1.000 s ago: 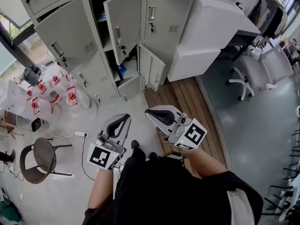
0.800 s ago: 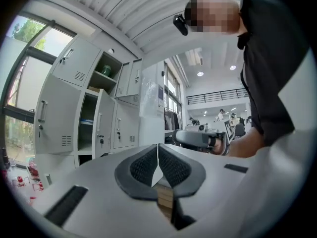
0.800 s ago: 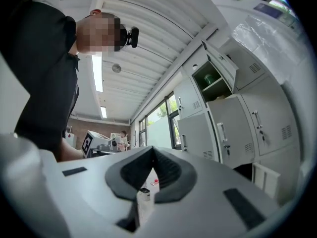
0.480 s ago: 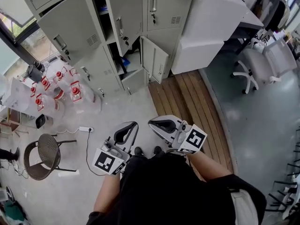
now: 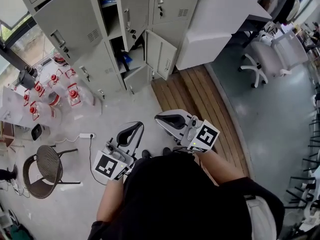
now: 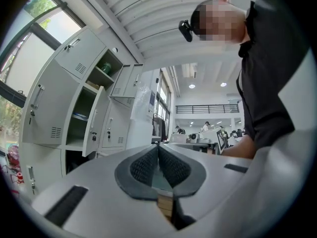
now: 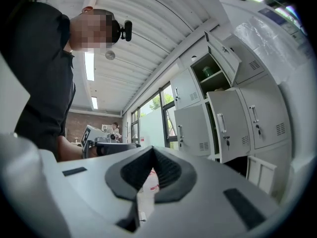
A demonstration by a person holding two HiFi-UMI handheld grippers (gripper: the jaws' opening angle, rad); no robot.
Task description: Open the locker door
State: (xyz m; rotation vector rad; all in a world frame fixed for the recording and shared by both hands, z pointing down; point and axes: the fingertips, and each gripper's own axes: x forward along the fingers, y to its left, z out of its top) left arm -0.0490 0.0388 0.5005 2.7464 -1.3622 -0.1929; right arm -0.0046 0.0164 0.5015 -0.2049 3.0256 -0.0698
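Head view: locker bank (image 5: 75, 24) at the top, well apart from left gripper (image 5: 129, 131) and right gripper (image 5: 169, 121); locker door (image 5: 131, 6) and lower door (image 5: 162, 59) stand open. Left gripper view: jaws together, empty. Right gripper view: jaws together, empty; opening looks done, unless another door remains

L claw (image 5: 134, 127), R claw (image 5: 161, 119): both closed, empty, level.

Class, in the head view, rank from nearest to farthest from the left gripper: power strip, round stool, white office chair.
1. Power strip, on the floor just left of the left gripper.
2. Round stool, lower left.
3. White office chair, far upper right.
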